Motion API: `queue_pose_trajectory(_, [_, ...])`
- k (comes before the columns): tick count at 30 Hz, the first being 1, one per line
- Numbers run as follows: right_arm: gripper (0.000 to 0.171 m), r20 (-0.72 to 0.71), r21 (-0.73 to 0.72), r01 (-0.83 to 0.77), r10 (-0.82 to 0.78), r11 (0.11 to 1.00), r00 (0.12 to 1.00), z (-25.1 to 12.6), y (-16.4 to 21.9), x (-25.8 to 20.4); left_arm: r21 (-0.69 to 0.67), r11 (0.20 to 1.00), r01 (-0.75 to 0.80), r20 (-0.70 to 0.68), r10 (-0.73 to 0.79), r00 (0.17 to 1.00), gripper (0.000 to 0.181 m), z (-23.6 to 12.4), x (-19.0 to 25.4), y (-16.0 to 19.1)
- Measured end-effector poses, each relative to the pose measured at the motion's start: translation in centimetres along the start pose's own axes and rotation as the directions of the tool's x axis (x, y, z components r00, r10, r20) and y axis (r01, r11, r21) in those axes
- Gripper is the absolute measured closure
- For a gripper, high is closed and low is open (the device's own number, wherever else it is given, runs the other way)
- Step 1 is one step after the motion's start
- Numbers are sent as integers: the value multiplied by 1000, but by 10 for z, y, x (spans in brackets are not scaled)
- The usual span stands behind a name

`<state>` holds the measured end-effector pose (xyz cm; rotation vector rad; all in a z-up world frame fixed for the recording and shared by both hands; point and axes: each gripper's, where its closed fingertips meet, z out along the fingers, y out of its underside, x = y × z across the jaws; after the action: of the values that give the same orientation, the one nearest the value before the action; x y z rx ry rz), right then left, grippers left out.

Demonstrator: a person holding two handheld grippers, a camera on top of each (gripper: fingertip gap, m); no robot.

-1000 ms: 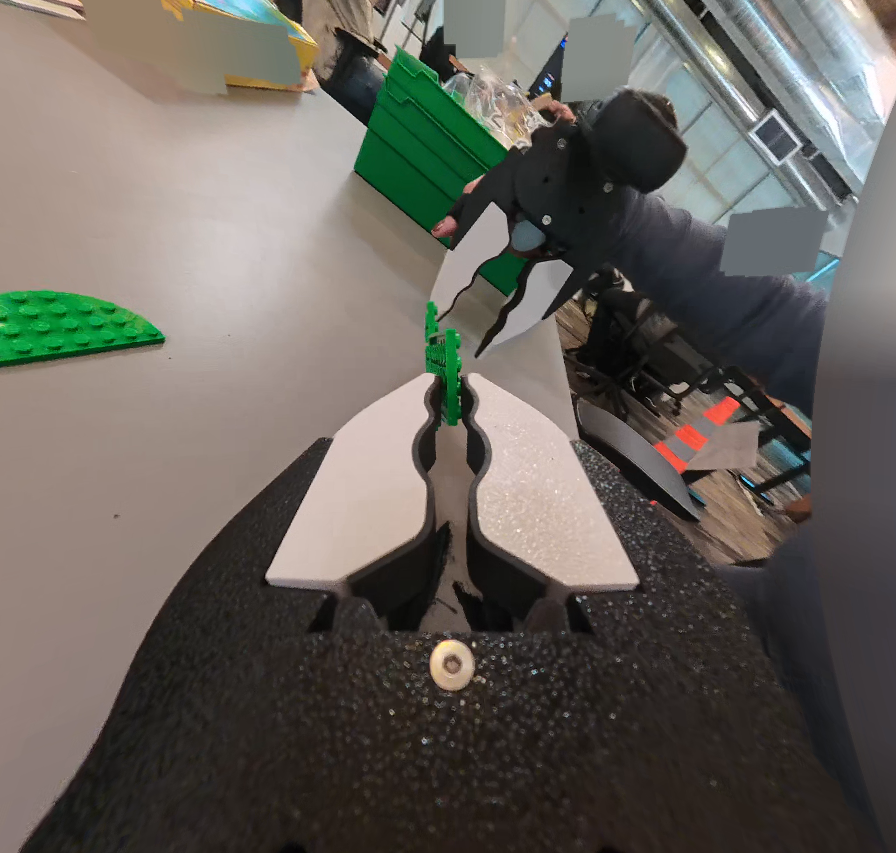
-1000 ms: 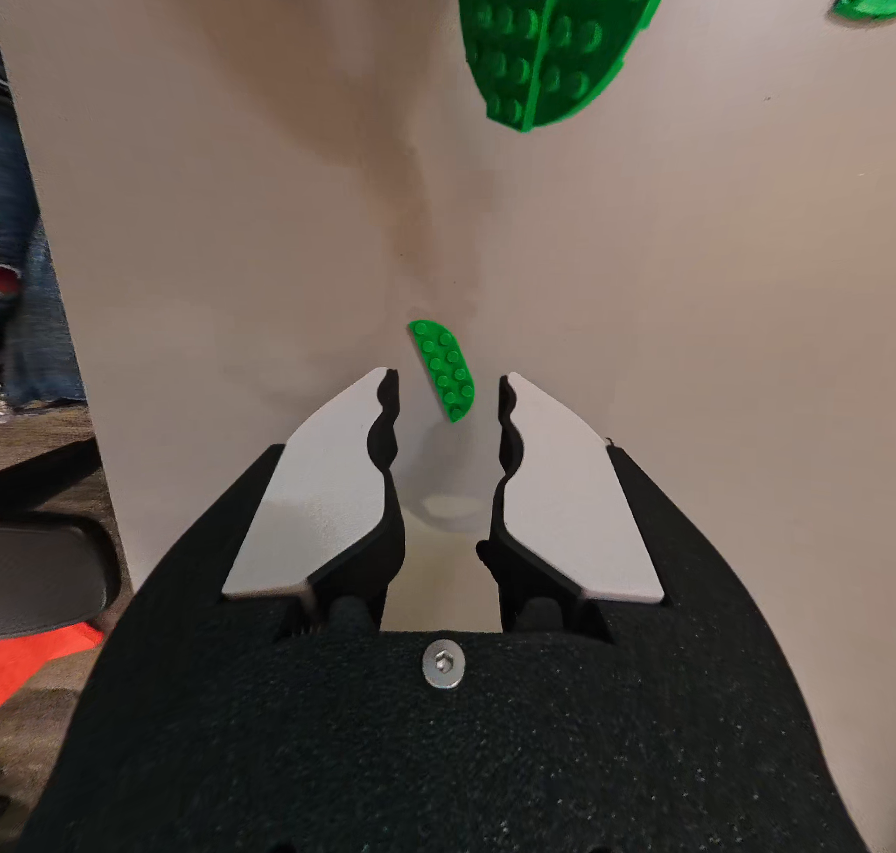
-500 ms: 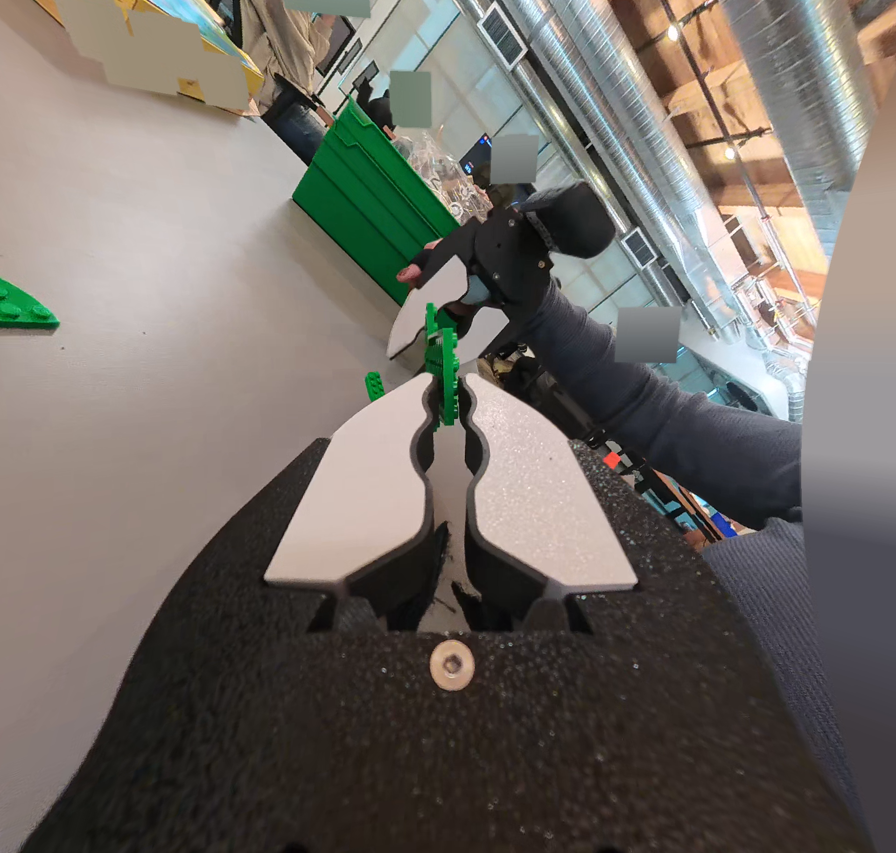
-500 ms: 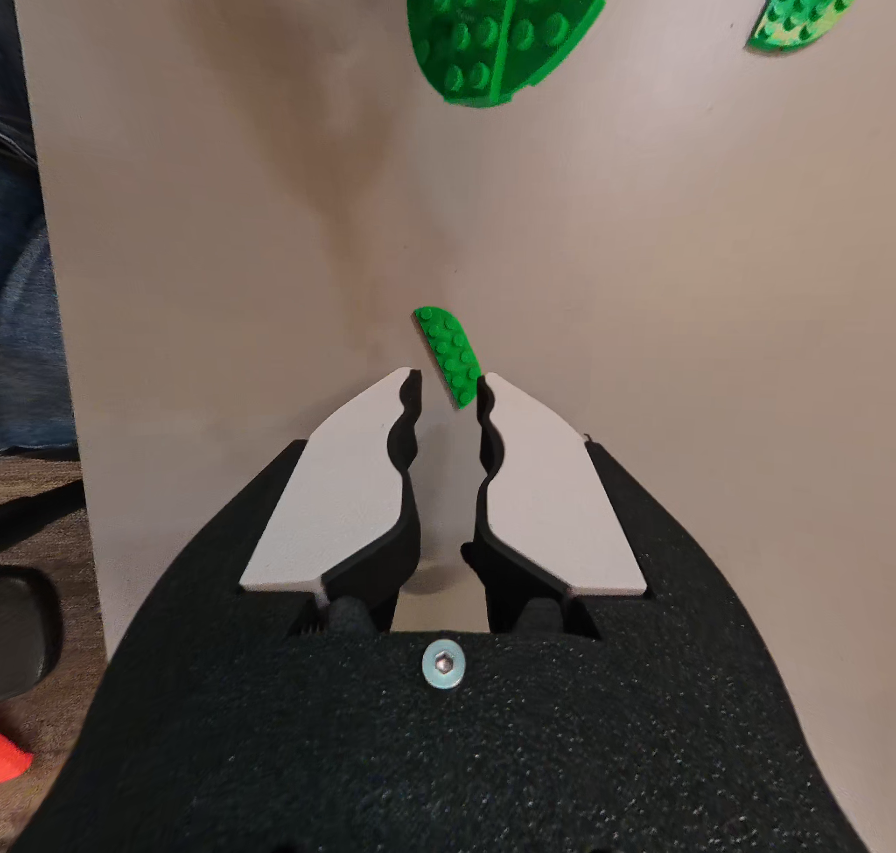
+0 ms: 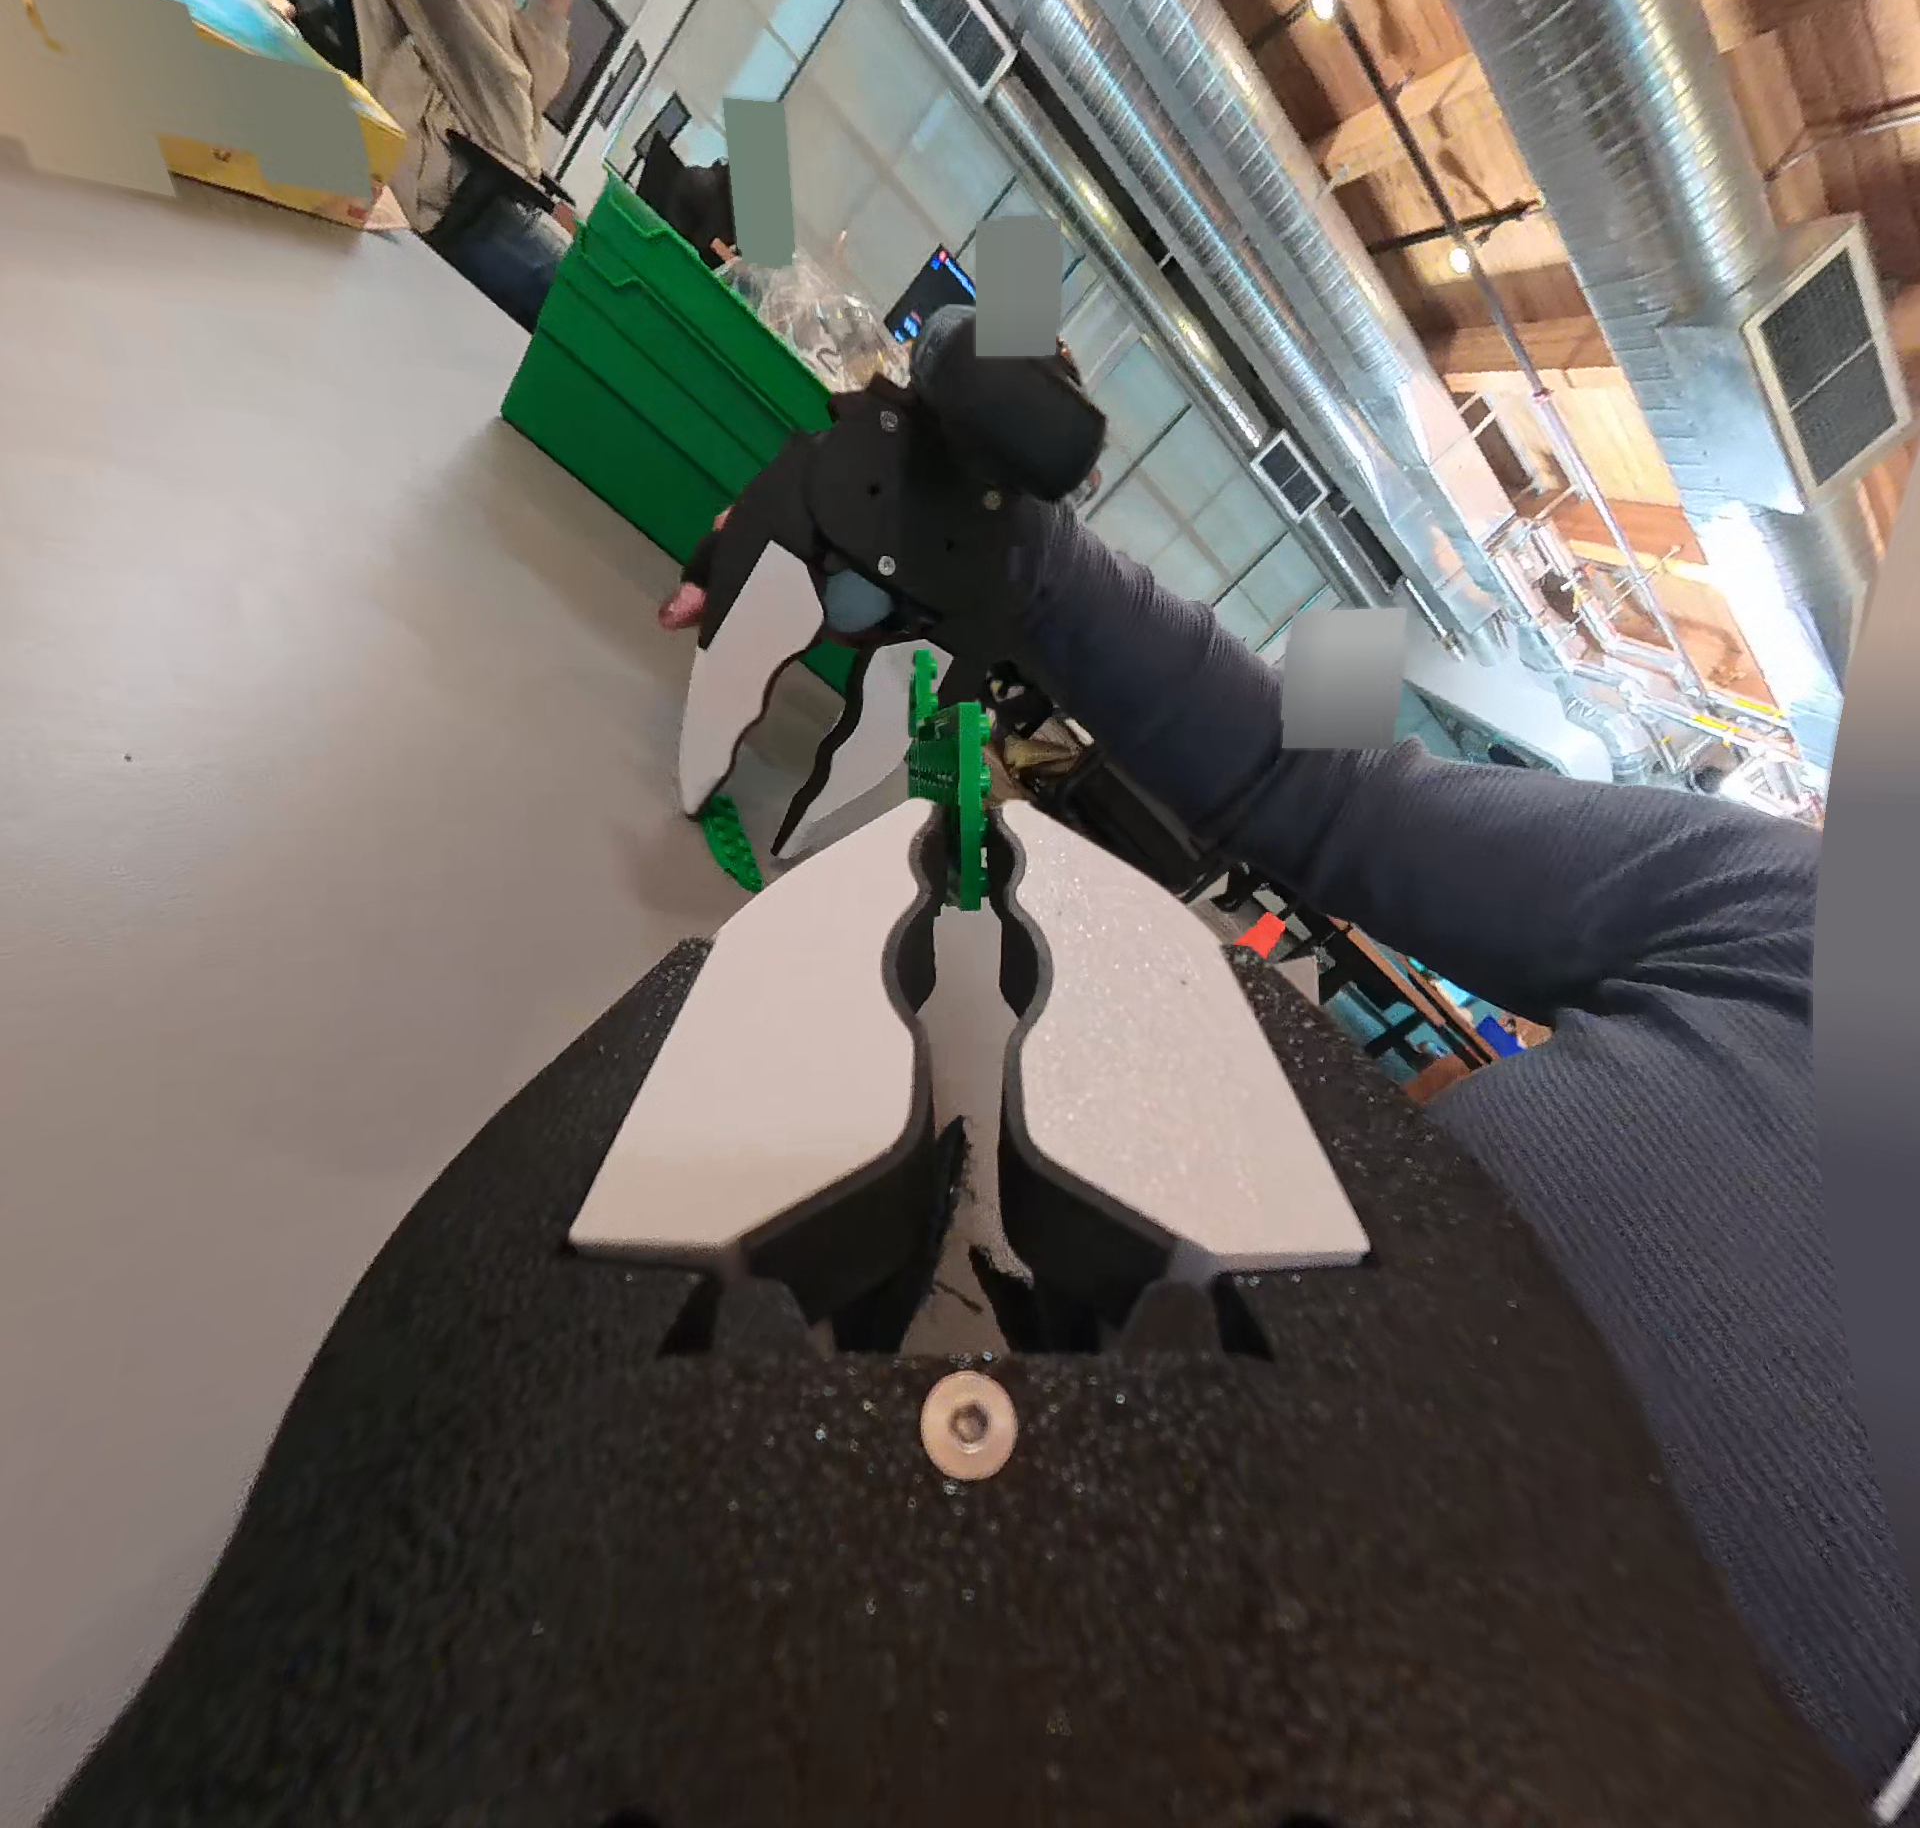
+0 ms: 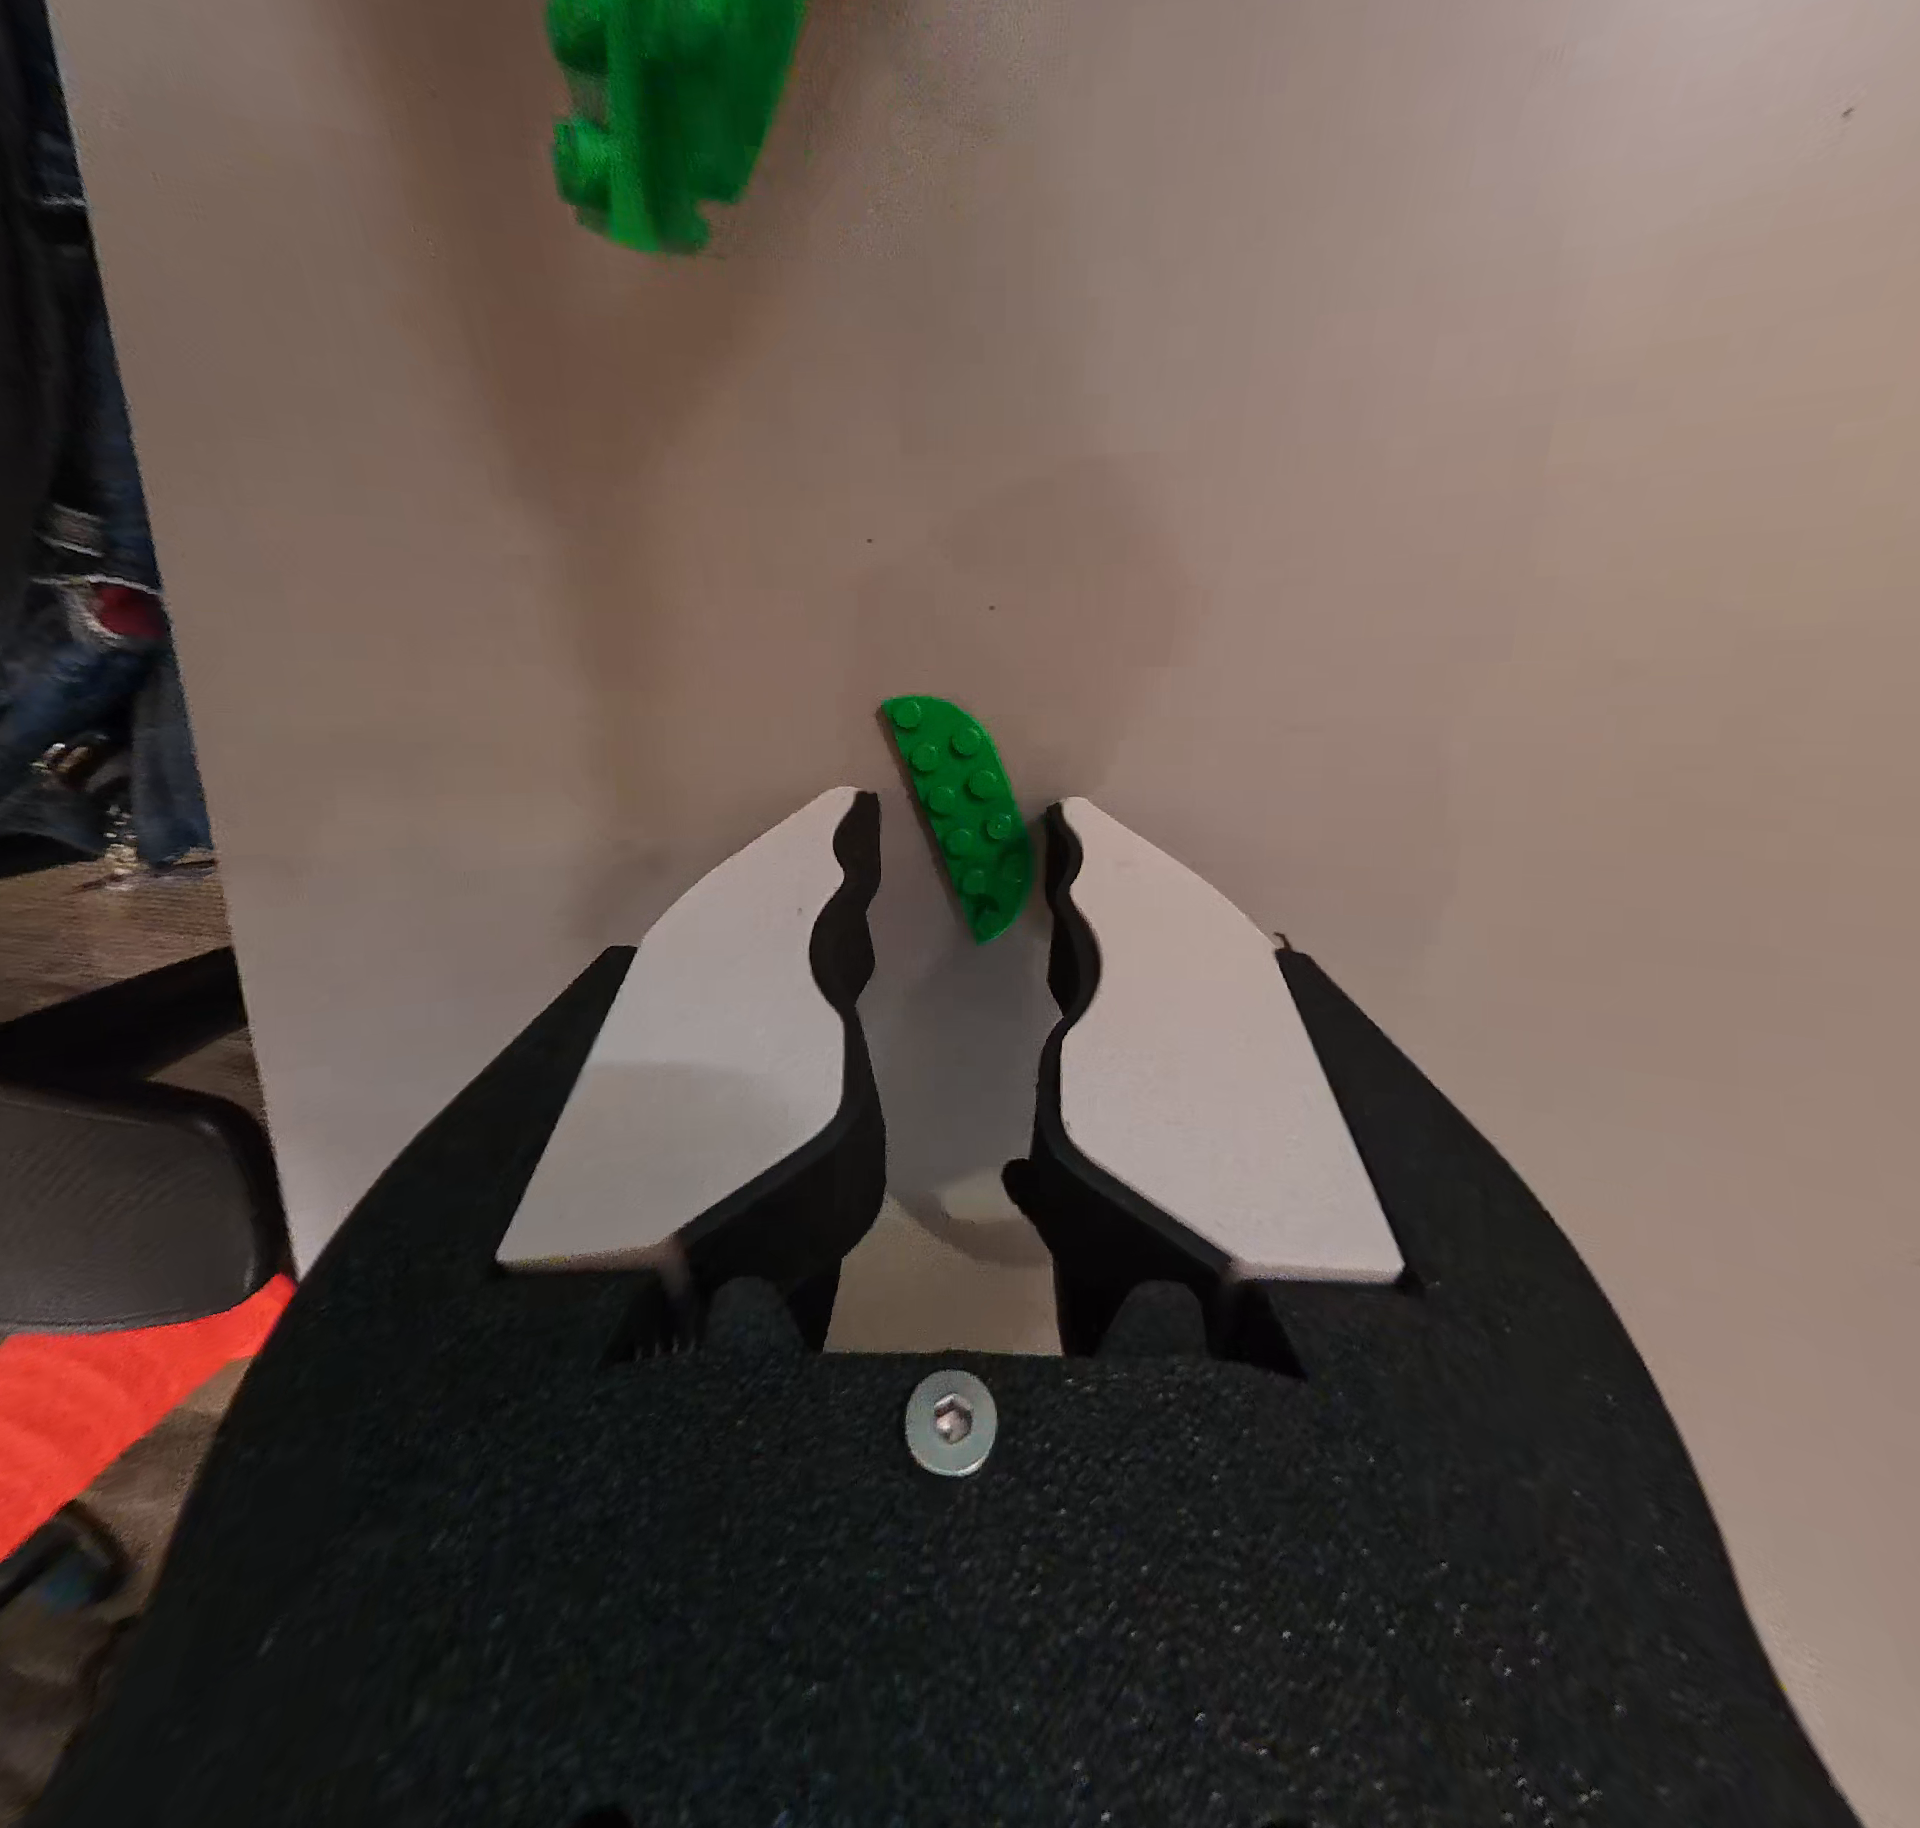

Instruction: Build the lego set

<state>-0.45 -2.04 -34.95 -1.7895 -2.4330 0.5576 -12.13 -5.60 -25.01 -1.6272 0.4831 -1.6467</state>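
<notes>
1. The green plate assembly [image 5: 951, 791] stands on edge, pinched between the tips of the left tool [image 5: 958, 843], which is clenched on it and held above the bench [image 5: 260, 635].
2. In the right wrist view that same assembly [image 6: 665, 64] shows blurred at the top of the frame, over the pale bench surface.
3. A small green half-round plate [image 6: 966, 822] lies flat on the bench, studs up, its lower end between the tips of the right tool [image 6: 961, 822].
4. The right tool's jaws are spread with a clear gap; the plate sits close to the right-hand finger [image 6: 1164, 1030], and I cannot tell whether they touch.
5. From the left wrist view, the right tool [image 5: 743, 812] points down at the bench with its tips at the small plate [image 5: 727, 843], held by a hand on a dark-sleeved arm [image 5: 1455, 843].
6. A green crate [image 5: 644, 407] stands farther along the bench, and a yellow box [image 5: 208, 116] lies at the far left corner.
</notes>
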Motion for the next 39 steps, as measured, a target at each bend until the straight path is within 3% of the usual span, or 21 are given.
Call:
queue_pose_trajectory(3, [167, 14, -18, -39, 39, 999, 999, 0, 3, -2, 50, 999, 18, 6, -19, 1000, 175, -3, -3, -7])
queue_pose_trajectory(5, [171, -8, 10, -90, 90, 996, 996, -1, 1, -1, 120, 993, 22, 4, -23, 1000, 175, -6, -3, -15])
queue_pose_trajectory(10, [167, -80, 172, -114, 129, 979, 988, -18, -11, -3, 217, 976, 31, 14, -35, 999, 175, -13, -6, -26])
queue_pose_trajectory(14, [142, -77, 106, -163, 172, 981, 982, -19, 4, -14, 214, 976, 31, 14, -34, 999, 175, -12, -5, -25])
queue_pose_trajectory(17, [136, -80, 47, -205, 208, 978, 975, -11, 15, -19, 209, 978, 27, 13, -31, 999, 175, -11, -4, -24])
queue_pose_trajectory(22, [141, -122, 41, -172, 176, 984, 977, -1, 16, -22, 220, 975, 41, 6, -43, 999, 175, -10, -4, -24])
queue_pose_trajectory(25, [157, -129, 31, -193, 195, 981, 972, 1, 14, -24, 235, 970, 57, 1, -59, 998, 175, -12, -4, -25])
queue_pose_trajectory(30, [157, -187, 25, -196, 197, 980, 962, 1, 12, -25, 250, 965, 74, -1, -76, 997, 175, -13, -5, -27])
queue_pose_trajectory(39, [157, -391, 232, -114, 199, 966, 899, -63, -31, -4, 268, 957, 113, -13, -114, 993, 175, -13, -6, -27])
